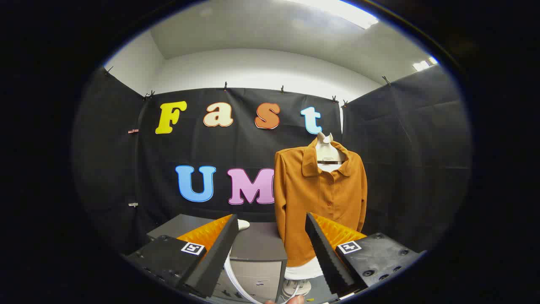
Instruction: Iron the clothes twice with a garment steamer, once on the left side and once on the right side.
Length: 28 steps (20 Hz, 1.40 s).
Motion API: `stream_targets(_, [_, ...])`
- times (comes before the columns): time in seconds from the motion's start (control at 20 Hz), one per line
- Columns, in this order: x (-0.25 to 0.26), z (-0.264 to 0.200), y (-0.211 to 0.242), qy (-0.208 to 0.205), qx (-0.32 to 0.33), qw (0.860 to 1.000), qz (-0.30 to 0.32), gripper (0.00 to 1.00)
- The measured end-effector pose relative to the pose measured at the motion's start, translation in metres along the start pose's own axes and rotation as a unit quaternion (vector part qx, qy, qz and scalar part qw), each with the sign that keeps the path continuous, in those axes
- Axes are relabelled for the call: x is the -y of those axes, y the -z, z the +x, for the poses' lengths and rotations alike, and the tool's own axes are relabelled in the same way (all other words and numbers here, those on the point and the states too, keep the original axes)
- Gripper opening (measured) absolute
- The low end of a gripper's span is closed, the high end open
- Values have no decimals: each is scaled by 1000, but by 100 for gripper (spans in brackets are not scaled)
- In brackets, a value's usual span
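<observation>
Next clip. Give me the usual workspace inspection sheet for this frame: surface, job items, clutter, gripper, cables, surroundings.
Surface: grey cabinet below and ahead of the fingers, its top mostly bare.
Job's things: orange shirt hanging on a pale mannequin bust, beyond the fingers and nearer the right one; buttoned, collar open. A small white object sits on the cabinet top behind the left finger; too hidden to identify as the steamer.
Clutter: nothing seen.
Gripper: gripper open, fingers wide apart, nothing between them.
Cables: white cord or hose curving down between the fingers.
Surroundings: black cloth wall clipped up around the booth, white wall and ceiling light above.
</observation>
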<state>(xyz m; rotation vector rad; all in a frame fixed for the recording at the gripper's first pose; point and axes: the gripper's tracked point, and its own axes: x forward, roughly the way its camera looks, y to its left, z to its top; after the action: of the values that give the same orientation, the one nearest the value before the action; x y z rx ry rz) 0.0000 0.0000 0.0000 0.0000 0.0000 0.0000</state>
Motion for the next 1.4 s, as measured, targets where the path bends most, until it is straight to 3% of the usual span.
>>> stream_targets(1.1, [-1,-17,8,-4,-15,1000,-2,98])
stream_targets(1.4, [-20,0,13,-16,-30,999,21,98])
